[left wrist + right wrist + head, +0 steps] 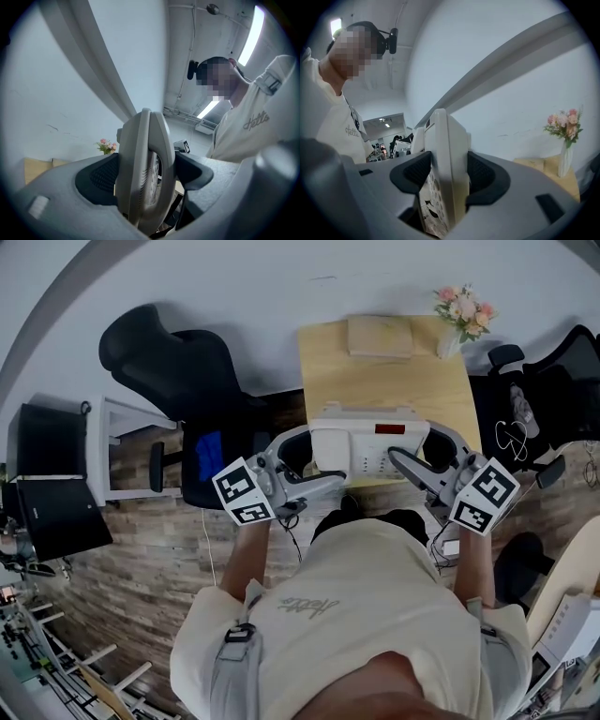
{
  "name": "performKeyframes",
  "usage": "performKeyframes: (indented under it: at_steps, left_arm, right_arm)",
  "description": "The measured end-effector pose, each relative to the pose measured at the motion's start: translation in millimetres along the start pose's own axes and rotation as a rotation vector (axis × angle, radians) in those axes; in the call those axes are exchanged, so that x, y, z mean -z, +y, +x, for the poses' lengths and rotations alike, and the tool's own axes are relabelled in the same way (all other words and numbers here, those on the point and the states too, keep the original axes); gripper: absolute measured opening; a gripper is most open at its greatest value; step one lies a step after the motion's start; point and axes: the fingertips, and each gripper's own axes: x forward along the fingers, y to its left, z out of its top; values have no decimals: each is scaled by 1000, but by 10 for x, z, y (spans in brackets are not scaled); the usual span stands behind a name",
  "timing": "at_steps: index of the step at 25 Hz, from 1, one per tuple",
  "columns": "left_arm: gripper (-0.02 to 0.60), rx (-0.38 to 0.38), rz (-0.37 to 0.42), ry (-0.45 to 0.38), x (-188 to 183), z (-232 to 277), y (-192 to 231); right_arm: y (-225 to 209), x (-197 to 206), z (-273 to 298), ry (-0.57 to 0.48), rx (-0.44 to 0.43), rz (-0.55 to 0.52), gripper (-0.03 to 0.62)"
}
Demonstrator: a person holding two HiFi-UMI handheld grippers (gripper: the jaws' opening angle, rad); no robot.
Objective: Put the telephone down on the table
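A white desk telephone [367,447] with a handset on its left side and a small red display is held in the air over the near edge of the light wooden table [403,381]. My left gripper [302,465] is shut on its left end, pads clamped on the handset side [146,168]. The right gripper [412,465] is shut on the phone's right end, whose keypad edge [443,173] stands upright between the pads. The phone hangs level between both grippers.
On the table's far side lie a tan box [379,336] and a vase of pink flowers [463,313]. Black office chairs stand at the left [178,371] and right [544,399]. A white shelf unit [117,451] is on the left, by the wood floor.
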Motion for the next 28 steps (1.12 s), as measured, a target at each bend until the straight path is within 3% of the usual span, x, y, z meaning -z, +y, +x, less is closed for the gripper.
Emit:
performKeyframes:
  at_steps: [13, 28]
  left_arm:
    - [383, -17, -68, 19, 79, 44, 414]
    - [383, -122, -29, 70, -8, 1055, 599]
  right_arm:
    - [-344, 75, 248, 56, 0, 45, 230]
    - [-1203, -292, -228, 4, -111, 17, 229]
